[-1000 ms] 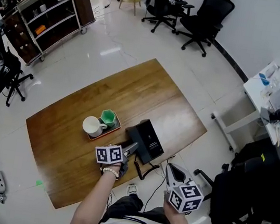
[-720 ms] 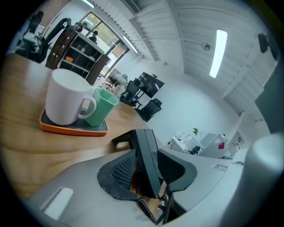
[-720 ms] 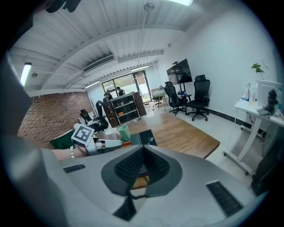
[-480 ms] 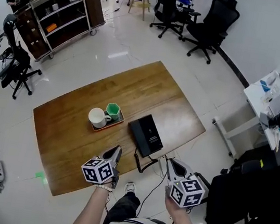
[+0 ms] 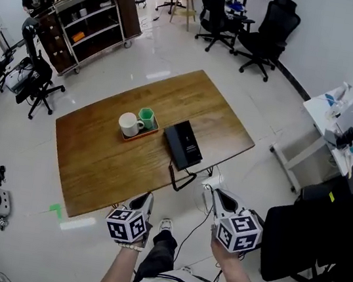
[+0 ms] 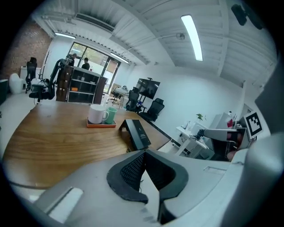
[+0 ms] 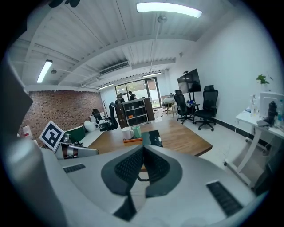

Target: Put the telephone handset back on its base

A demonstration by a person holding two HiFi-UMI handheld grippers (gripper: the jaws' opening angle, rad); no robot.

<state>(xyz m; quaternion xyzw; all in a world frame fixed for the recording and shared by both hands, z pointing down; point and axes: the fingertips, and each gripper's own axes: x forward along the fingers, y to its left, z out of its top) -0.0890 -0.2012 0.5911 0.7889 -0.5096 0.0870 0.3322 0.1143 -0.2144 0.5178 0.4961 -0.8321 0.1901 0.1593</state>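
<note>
The telephone (image 5: pixel 184 145) lies at the desk's (image 5: pixel 93 164) near edge, handset (image 5: pixel 172 148) apparently seated. The left gripper (image 5: pixel 147 198) and right gripper (image 5: pixel 212 193) are held clear, jaws pressed together, empty. The cord (image 5: pixel 182 179) overhanging that edge could be snagged, dragging the telephone off.

Telephone base (image 5: pixel 187 147): black, flat box, top sloped. Sits on wooden table (image 5: pixel 106 166), near front edge, turned a bit slantwise. Handset (image 5: pixel 171 148): black, long, lies on base along its left side, hard to tell from base. Black cord (image 5: pixel 181 179) hangs in loop off table edge.
</note>
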